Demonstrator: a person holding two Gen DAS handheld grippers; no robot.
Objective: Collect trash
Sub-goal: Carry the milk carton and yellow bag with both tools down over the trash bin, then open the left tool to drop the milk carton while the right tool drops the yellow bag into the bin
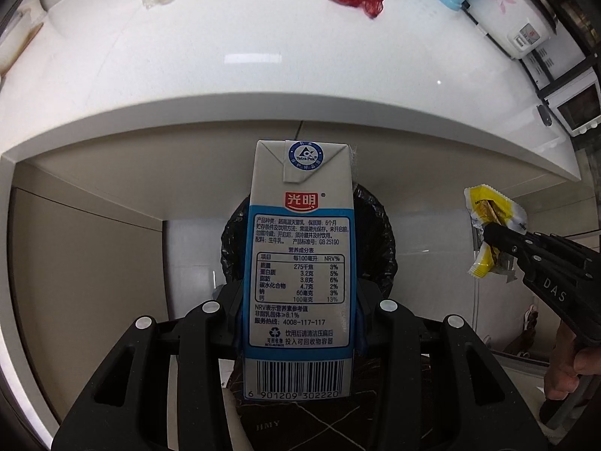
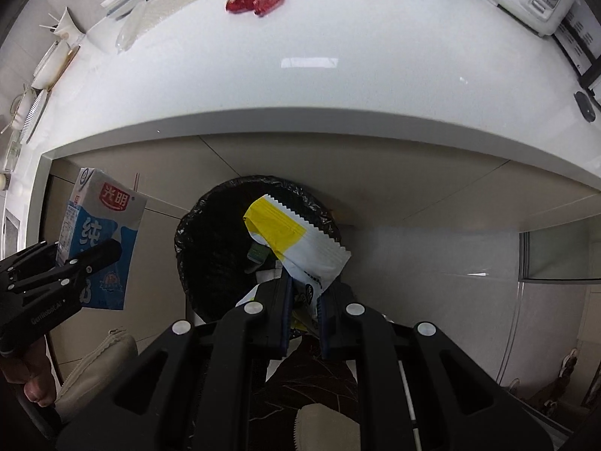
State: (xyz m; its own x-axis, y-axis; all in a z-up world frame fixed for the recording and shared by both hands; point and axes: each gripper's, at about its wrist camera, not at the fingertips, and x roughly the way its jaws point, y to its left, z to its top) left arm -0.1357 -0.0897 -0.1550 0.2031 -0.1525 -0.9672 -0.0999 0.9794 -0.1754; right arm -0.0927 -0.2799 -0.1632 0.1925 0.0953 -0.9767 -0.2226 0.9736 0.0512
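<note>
gripping an upright blue-and-white milk carton, the left claw clenches; the right claw pinches a yellow-white wrapper.

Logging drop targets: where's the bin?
The black-bagged round trash bin stands on the floor below the white counter's edge, right-wrist view centre, behind the held yellow-and-white snack wrapper.
</note>
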